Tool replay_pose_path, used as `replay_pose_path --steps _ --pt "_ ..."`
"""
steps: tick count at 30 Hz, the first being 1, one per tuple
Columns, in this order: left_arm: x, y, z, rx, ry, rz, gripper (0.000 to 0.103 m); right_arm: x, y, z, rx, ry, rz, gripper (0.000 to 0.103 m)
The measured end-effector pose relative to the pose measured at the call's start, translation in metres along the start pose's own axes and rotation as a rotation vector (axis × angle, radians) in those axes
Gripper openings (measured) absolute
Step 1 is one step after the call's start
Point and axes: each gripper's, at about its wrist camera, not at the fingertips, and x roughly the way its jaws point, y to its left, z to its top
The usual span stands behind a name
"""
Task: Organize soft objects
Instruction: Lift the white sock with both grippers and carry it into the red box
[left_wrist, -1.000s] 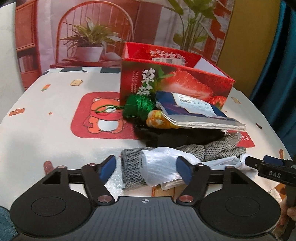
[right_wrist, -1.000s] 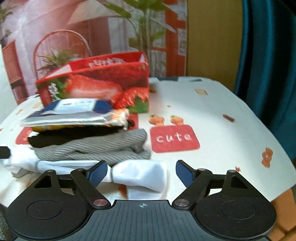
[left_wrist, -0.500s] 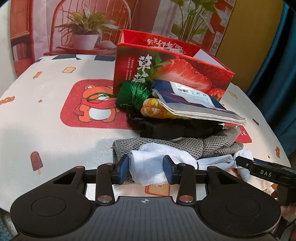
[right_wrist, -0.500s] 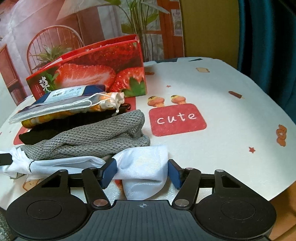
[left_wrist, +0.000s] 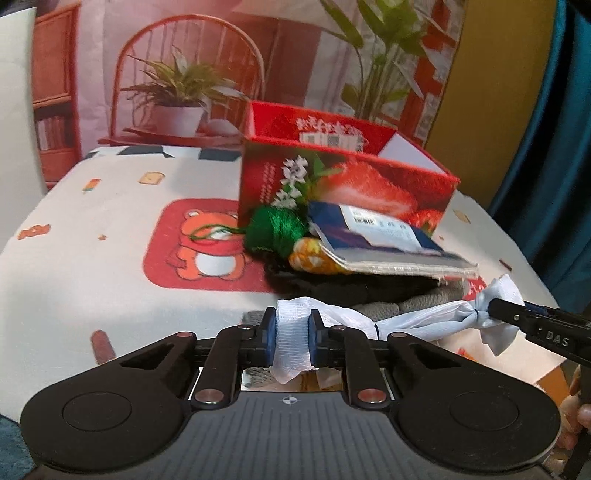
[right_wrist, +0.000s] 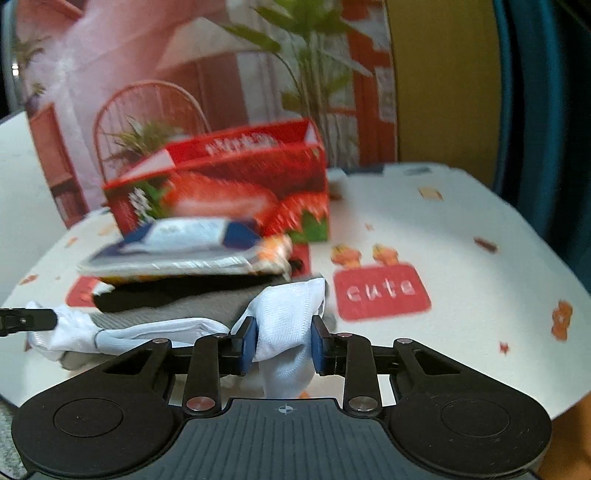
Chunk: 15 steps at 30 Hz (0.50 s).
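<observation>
Now both grippers have a hold on the same white sock (left_wrist: 417, 320), one at each end. The left gripper (left_wrist: 290, 334) has just been closing and its blue pads press the ribbed cuff end between them; the right gripper (right_wrist: 283, 339) has just been closing too and clamps the toe end, which bunches up between its pads. The sock hangs stretched between the two, just above the near edge of the table (left_wrist: 92, 206), in front of a pile of other soft things: a grey knitted cloth (left_wrist: 424, 301), something black (left_wrist: 332, 284) under it, a flat blue-and-white packet (left_wrist: 373, 236) on top, an orange-and-yellow knitted piece (left_wrist: 312, 256) and a green tassel (left_wrist: 277, 229). Behind the pile, farther off, stands an open red strawberry box (left_wrist: 347, 184). The sock looks light, thin and limp, so it will sag and twist in the middle and carry no shape of its own; it seems knotted or pinched near its middle. Holding both ends, as here, looks right for keeping it taut enough to fold or lift clear. The fabric looks smooth, so a shallow pinch at the toe could slip out under tension. It should not snag the grey cloth if raised straight.
</observation>
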Motion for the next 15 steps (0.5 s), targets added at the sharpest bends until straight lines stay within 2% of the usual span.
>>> replay_pose_path --steps 8,15 --pt "-0.036 0.007 0.016 -0.023 -0.127 0.026 0.018 -0.027 0.020 0.027 -0.032 -0.089 0.070 0.027" --pt "-0.044 0.007 0.042 -0.028 -0.180 0.054 0.018 -0.029 0.036 0.056 -0.073 -0.129 0.117 0.027"
